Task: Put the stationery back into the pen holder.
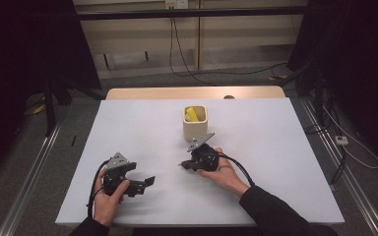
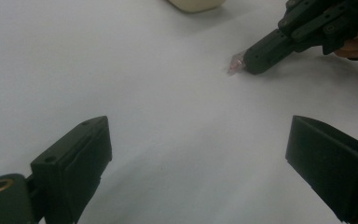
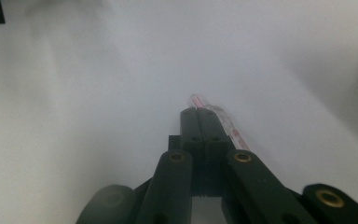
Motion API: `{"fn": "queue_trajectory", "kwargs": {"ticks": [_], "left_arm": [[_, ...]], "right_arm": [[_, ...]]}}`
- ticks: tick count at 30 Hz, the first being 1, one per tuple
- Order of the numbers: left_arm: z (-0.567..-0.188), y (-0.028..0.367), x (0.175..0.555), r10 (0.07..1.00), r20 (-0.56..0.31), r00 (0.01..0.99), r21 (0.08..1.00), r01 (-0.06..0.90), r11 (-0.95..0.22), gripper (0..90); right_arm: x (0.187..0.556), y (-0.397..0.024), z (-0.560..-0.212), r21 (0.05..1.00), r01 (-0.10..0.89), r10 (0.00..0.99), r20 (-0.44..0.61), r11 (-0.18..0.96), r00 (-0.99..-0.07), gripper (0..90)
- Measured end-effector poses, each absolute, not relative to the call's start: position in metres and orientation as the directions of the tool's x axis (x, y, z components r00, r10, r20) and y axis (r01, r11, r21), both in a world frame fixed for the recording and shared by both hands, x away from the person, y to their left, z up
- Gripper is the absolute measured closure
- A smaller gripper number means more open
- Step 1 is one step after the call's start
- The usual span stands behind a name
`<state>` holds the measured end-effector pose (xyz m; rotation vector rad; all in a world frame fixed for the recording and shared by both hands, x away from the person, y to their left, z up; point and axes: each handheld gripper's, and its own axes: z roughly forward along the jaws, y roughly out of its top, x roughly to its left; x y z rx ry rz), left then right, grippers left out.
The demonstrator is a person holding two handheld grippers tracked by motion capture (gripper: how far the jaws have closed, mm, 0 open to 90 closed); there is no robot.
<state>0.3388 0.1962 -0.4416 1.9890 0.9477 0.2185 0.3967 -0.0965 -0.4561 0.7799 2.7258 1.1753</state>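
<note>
White table point(image 1: 128, 128), cream cup point(image 1: 195, 129) holding yellow item point(image 1: 192, 114), floor cables point(image 1: 187, 73)

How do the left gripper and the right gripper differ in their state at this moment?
The left gripper has its jaws wide apart with nothing between them, while the right gripper has its jaws pressed together on a thin clear pen-like stick with red marks. The left gripper is far from the cream cup; the right gripper lies just in front of it. Both are black, hand-held, and low over the white table.
</note>
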Motion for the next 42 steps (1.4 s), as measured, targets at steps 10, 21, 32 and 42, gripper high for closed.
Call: {"fn": "queue_trajectory", "kwargs": {"ticks": [10,21,32,42], "left_arm": [[-0.442,0.196,0.339,0.69,-0.201,0.696,0.783,0.537,-0.313,6.7],[-0.443,0.196,0.34,0.699,-0.203,0.686,0.783,0.542,-0.306,6.7],[-0.443,0.196,0.339,0.698,-0.204,0.686,0.782,0.543,-0.306,6.7],[-0.442,0.198,0.339,0.704,-0.202,0.681,0.785,0.542,-0.3,6.7]], "right_arm": [[0.414,-0.095,-0.457,0.693,0.45,0.494,0.155,0.563,-0.856,90.0],[0.425,-0.096,-0.455,0.7,0.454,0.504,0.154,0.551,-0.85,90.0],[0.412,-0.113,-0.434,0.733,0.406,0.451,0.152,0.546,-0.88,70.7],[0.401,-0.145,-0.43,0.72,0.441,0.492,0.159,0.536,-0.856,38.0]]}}
